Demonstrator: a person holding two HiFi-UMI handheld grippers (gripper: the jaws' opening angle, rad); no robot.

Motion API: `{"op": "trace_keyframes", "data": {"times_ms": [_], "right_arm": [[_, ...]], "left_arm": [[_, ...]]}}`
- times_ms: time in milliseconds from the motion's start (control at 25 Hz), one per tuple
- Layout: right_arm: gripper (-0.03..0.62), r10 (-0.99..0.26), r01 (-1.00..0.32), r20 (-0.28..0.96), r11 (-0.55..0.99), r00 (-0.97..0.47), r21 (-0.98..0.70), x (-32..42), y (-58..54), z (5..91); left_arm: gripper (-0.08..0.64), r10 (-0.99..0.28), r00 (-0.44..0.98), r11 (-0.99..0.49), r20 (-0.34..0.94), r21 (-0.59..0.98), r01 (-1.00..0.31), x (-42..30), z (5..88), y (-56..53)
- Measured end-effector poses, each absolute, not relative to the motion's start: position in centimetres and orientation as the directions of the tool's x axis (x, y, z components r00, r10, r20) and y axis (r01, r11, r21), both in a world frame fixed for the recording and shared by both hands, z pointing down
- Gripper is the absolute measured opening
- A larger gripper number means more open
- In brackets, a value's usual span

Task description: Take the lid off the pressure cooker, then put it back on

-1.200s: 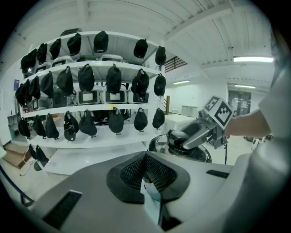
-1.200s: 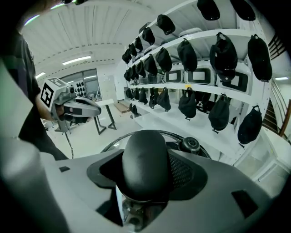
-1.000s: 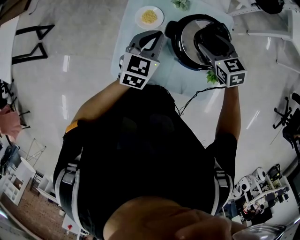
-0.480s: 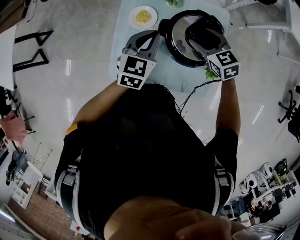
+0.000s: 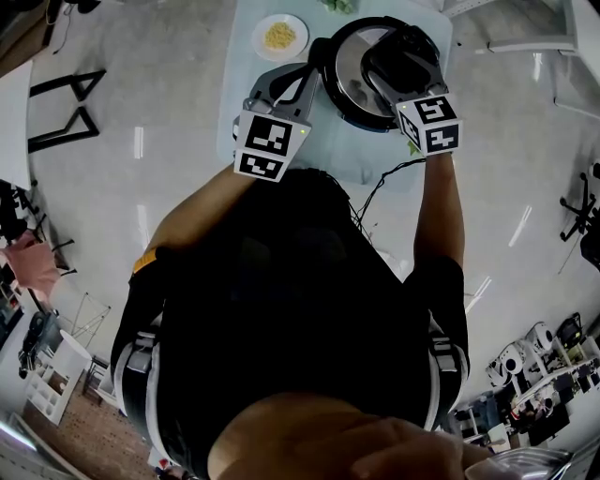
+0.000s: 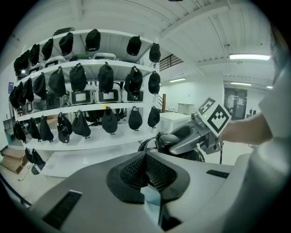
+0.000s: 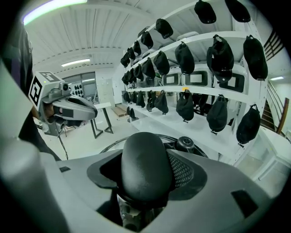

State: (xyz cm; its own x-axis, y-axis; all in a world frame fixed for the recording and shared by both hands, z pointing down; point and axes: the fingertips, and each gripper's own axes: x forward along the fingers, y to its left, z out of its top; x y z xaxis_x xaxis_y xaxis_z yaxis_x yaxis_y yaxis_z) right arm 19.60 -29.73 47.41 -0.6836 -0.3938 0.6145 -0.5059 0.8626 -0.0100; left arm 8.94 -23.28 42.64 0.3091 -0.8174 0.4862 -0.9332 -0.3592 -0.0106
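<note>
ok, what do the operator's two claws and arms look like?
The left claw and right claw are grey moulded shells with black mesh-textured pads. Each carries a white cube printed with black square markers. A thin black cable hangs near the right one. The person wears a black short-sleeved top.

Right gripper view: handle (image 7: pixel 145 168) fills the foreground, blocking most of lid (image 7: pixel 111 144).

Head view: same handle buried under right claw (image 5: pixel 398 58). Near edge of tabletop (image 5: pixel 352 155) lost behind person's torso (image 5: pixel 300 309). Green thing (image 5: pixel 337 5) at far edge cut by frame. Yellow heap (image 5: pixel 280 36) on plate (image 5: pixel 260 39) too small to name.

Left gripper view: cooker (image 6: pixel 150 144) mostly behind right claw.
</note>
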Motion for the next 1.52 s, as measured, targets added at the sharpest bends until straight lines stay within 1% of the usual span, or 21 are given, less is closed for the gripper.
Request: {"op": "trace_keyframes", "data": {"times_ms": [240,360,640,920,1000,1240,1320,1520], "right_arm": [[0.296,-0.433,-0.557,0.613,0.831,-0.661,-0.013,19.6,-29.9,47.3],[0.299,-0.445,-0.561,0.604,0.827,-0.661,-0.005,19.6,-29.9,47.3],[0.299,-0.413,-0.512,0.602,0.859,-0.684,0.007,19.7,-29.2,47.7],[0.307,-0.425,-0.451,0.615,0.884,-0.664,0.124,20.5,-27.0,46.8],[0.307,-0.455,-0.476,0.595,0.869,-0.663,0.134,21.1,-26.2,45.6],[0.304,-0.575,-0.618,0.492,0.781,-0.653,0.092,22.1,-22.3,42.1],[0.282,-0.587,-0.638,0.476,0.767,-0.655,0.069,21.3,-20.2,42.1],[0.180,-0.605,-0.681,0.461,0.732,-0.650,0.001,17.5,-14.1,43.1]], "left_arm": [[0.008,-0.822,0.304,-0.357,0.481,-0.020,-0.934,9.2,42.2,-22.9],[0.008,-0.824,0.300,-0.355,0.480,-0.025,-0.935,9.4,42.0,-22.6],[0.008,-0.822,0.298,-0.364,0.485,-0.044,-0.930,10.4,42.2,-21.3],[0.008,-0.825,0.292,-0.367,0.484,-0.066,-0.928,10.6,41.7,-19.2],[0.008,-0.824,0.299,-0.374,0.482,-0.066,-0.925,10.6,41.5,-18.4],[0.008,-0.811,0.362,-0.430,0.460,-0.049,-0.902,10.8,40.8,-16.3],[0.006,-0.812,0.380,-0.441,0.443,-0.039,-0.897,10.8,40.6,-15.7],[0.006,-0.812,0.405,-0.455,0.421,-0.019,-0.891,9.6,40.6,-13.0]]}}
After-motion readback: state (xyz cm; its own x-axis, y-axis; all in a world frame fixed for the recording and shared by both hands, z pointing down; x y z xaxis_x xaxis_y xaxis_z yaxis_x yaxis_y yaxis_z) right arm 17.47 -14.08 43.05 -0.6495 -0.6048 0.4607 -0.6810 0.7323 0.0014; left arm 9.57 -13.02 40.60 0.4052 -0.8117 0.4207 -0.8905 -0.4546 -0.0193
